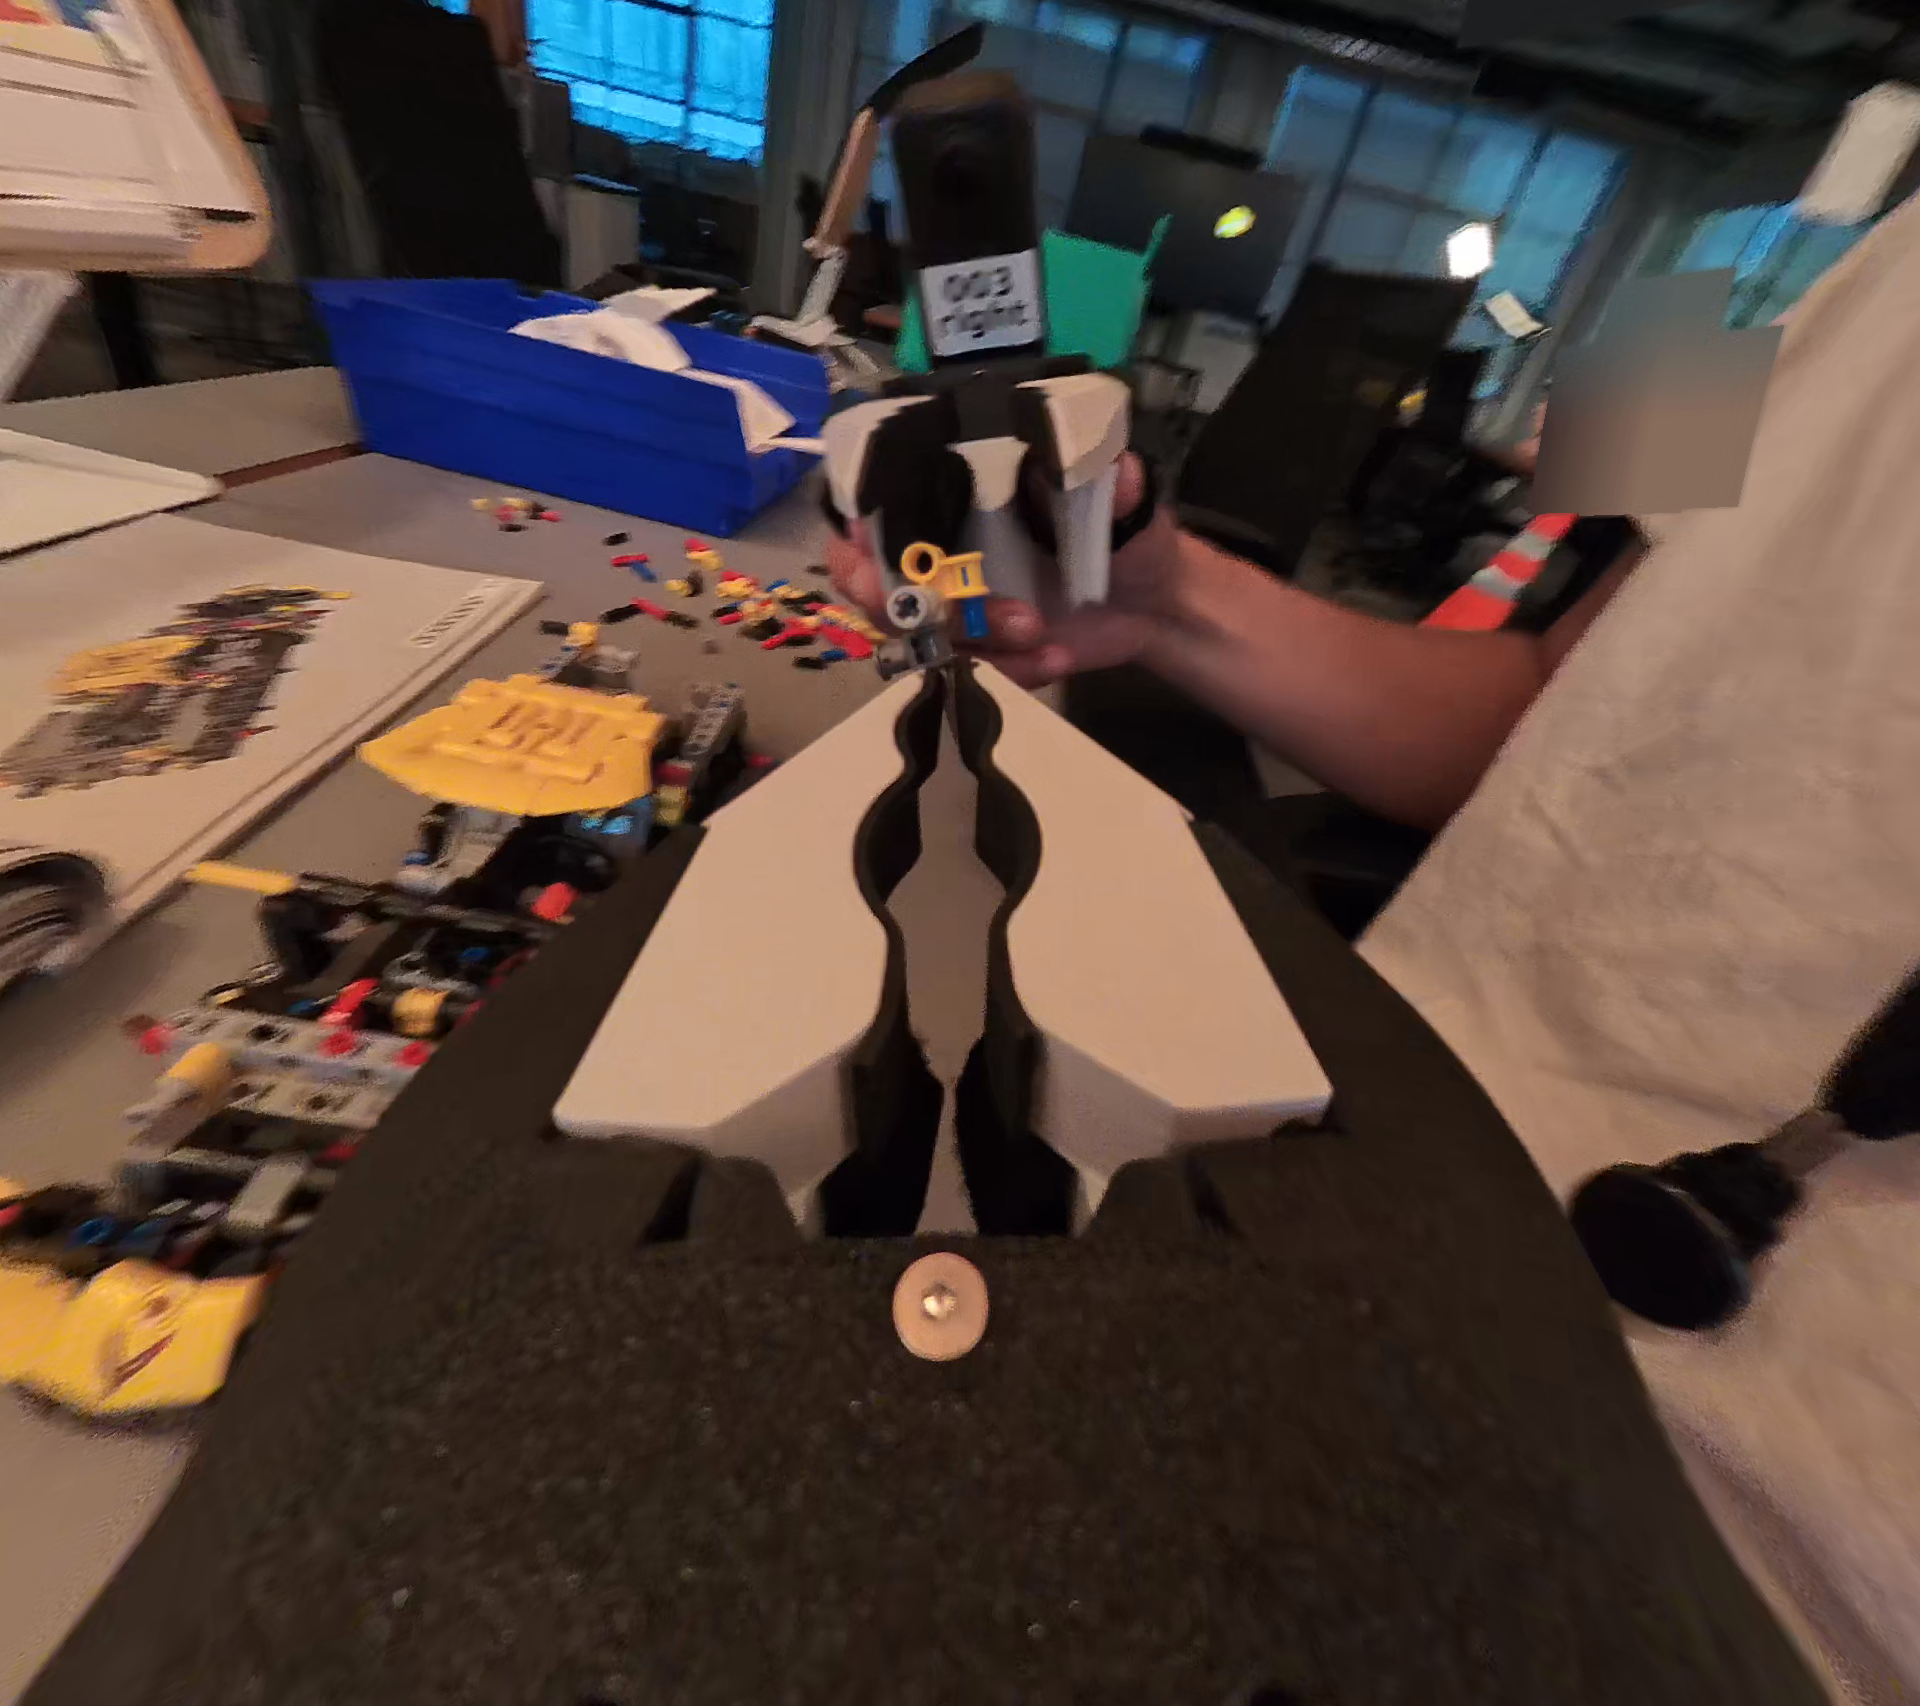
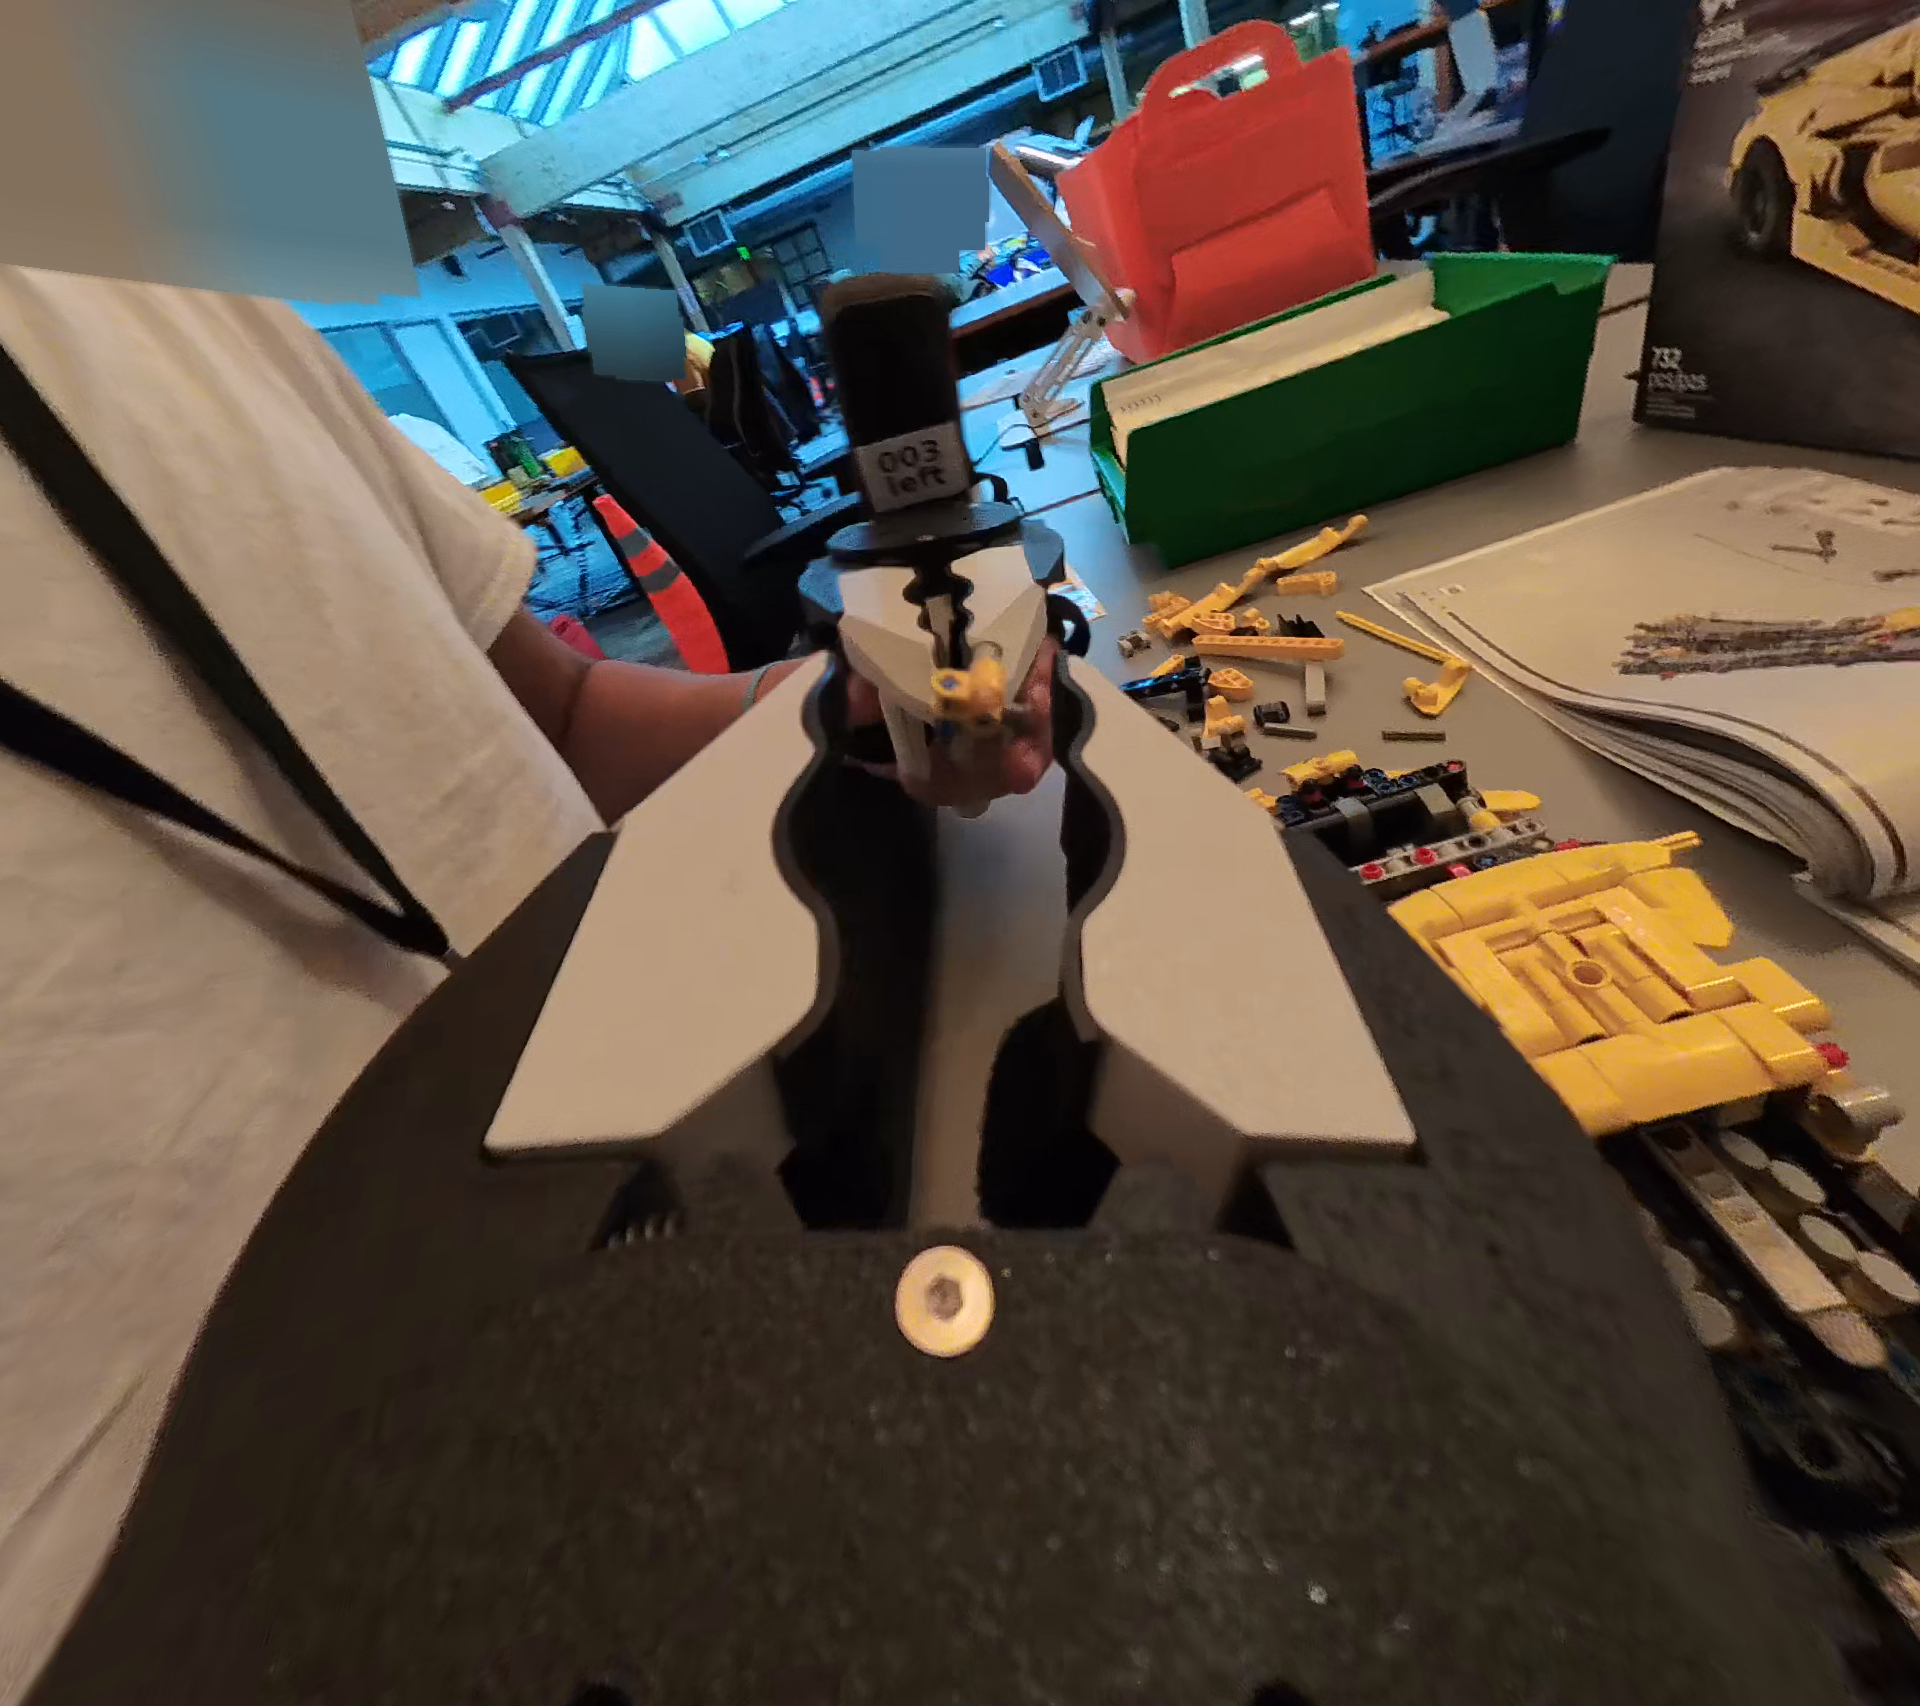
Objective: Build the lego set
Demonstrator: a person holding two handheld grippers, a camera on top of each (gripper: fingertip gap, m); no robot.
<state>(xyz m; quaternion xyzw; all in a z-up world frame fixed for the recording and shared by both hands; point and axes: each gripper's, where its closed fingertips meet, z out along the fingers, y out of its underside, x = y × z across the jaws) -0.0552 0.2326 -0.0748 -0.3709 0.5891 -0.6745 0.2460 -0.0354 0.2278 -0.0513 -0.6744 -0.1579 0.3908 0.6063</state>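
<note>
Above the table, the left gripper (image 1: pixel 948 669) is pinching a small grey-and-yellow subassembly (image 1: pixel 928 602); the right gripper (image 2: pixel 940 700), spread, probably needs to press a connector home.

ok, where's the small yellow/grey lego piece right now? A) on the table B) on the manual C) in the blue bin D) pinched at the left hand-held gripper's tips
D: the lego piece sits at the closed tips of the left hand-held gripper, held up off the table.

The right gripper (image 2: pixel 940 721) is held with its fingers spread apart. Straight ahead of it, the left gripper (image 2: pixel 961 685) is seen pinching a small yellow lego assembly (image 2: pixel 968 692). To its right, a yellow car body (image 2: pixel 1600 981) and loose pieces (image 2: pixel 1236 648) are laid on the grey table (image 2: pixel 1621 534).
</note>
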